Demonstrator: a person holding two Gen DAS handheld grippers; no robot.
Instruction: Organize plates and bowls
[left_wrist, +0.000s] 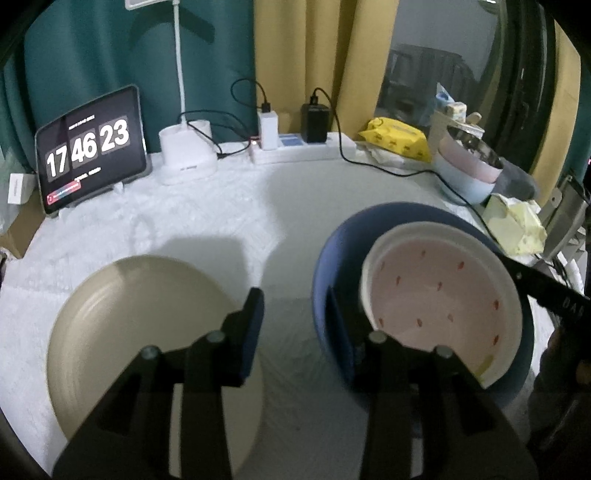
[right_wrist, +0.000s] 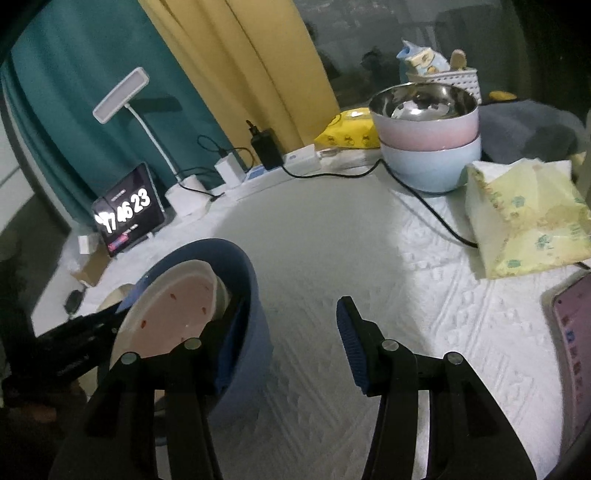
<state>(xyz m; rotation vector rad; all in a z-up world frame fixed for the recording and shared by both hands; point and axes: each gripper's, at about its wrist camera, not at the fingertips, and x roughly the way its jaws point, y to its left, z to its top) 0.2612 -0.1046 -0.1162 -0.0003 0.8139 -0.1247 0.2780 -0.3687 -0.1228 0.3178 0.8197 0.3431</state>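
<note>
A dark blue bowl (left_wrist: 332, 258) (right_wrist: 251, 332) stands on the white cloth with a white bowl with a pink inside (left_wrist: 439, 295) (right_wrist: 173, 314) resting tilted in it. A beige plate (left_wrist: 147, 332) lies to its left. My left gripper (left_wrist: 297, 325) is open over bare cloth between plate and blue bowl, its right finger (left_wrist: 341, 332) against the bowl's outer wall. My right gripper (right_wrist: 290, 347) is open and straddles the blue bowl's rim, one finger (right_wrist: 229, 350) inside, the other clear of the wall. A steel bowl sits in stacked pink and pale blue bowls (right_wrist: 428, 147) (left_wrist: 469, 173) at the back.
A tablet clock (left_wrist: 92, 147), a lamp base (left_wrist: 186, 155) and a power strip with chargers (left_wrist: 295, 147) line the back edge. A black cable (right_wrist: 424, 206) runs across the cloth to a yellow tissue pack (right_wrist: 528, 221). A yellow wipes pack (left_wrist: 397, 138) lies beyond.
</note>
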